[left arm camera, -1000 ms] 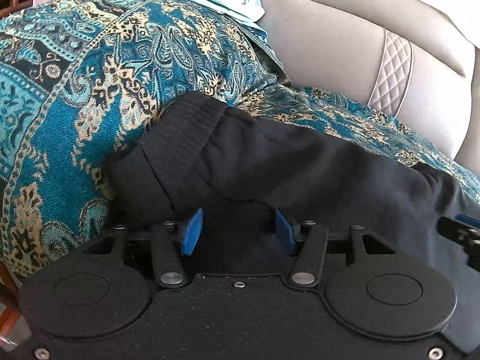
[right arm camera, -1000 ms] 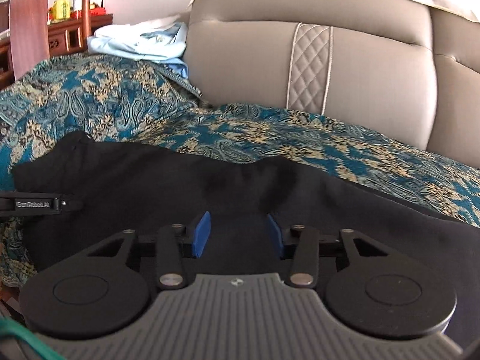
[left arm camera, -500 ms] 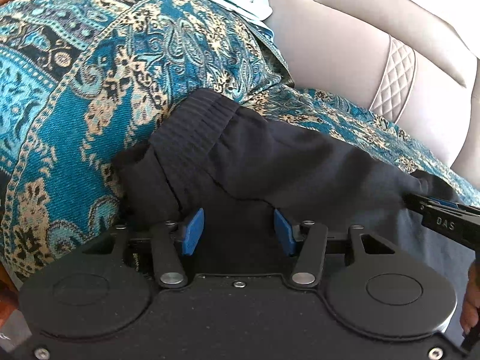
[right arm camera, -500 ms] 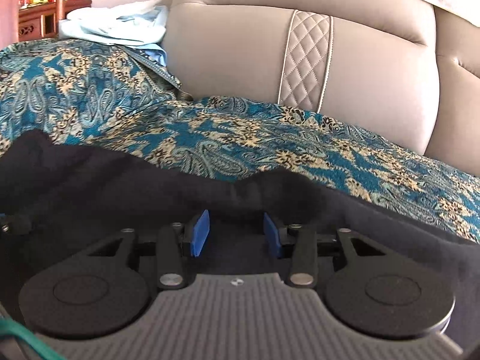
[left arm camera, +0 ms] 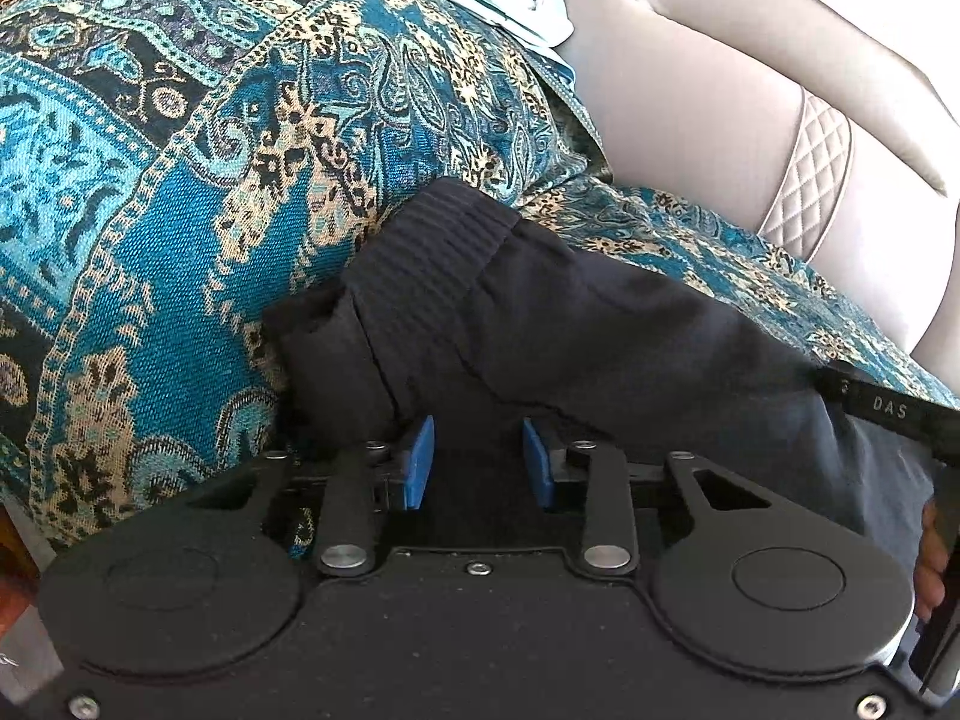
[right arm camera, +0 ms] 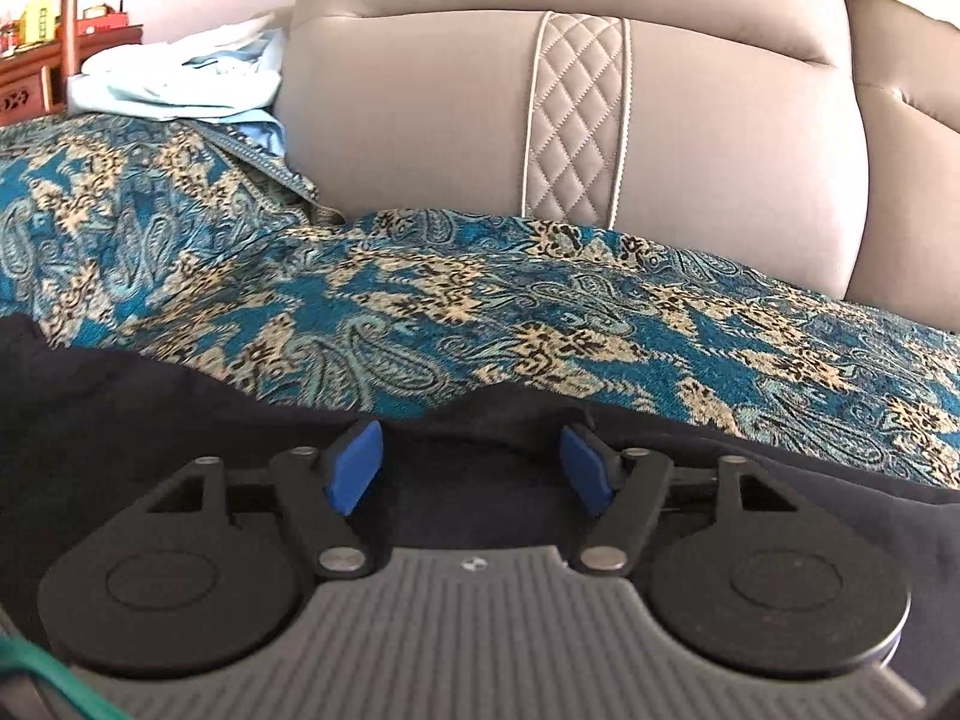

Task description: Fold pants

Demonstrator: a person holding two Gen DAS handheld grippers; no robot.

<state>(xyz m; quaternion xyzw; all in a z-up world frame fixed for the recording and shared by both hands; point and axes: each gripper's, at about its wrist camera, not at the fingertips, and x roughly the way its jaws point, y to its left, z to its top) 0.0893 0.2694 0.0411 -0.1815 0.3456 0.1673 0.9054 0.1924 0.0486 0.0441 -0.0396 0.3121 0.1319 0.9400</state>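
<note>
Black pants (left arm camera: 600, 324) lie across a teal patterned throw (left arm camera: 180, 210) on a sofa, their ribbed waistband (left arm camera: 432, 240) at the left end. My left gripper (left arm camera: 478, 461) sits low over the cloth just behind the waistband. Its jaws are closing, with a gap left and black fabric between the blue pads (left arm camera: 420, 462). My right gripper (right arm camera: 472, 463) hovers at the far edge of the pants (right arm camera: 150, 420). Its jaws are opening wide, with a fold of cloth lying loose between them. The right gripper's body (left arm camera: 888, 411) and a hand (left arm camera: 930, 558) show at the left wrist view's right edge.
A beige leather sofa back (right arm camera: 600, 120) with a quilted strip rises behind the throw (right arm camera: 480, 312). Light blue clothes (right arm camera: 180, 84) are piled on the left armrest. Wooden furniture (right arm camera: 36, 78) with small bottles stands at the far left.
The left jaws have narrowed over the pants. The right jaws have spread wide, and the right gripper has moved forward to the pants' far edge, its body entering the left wrist view.
</note>
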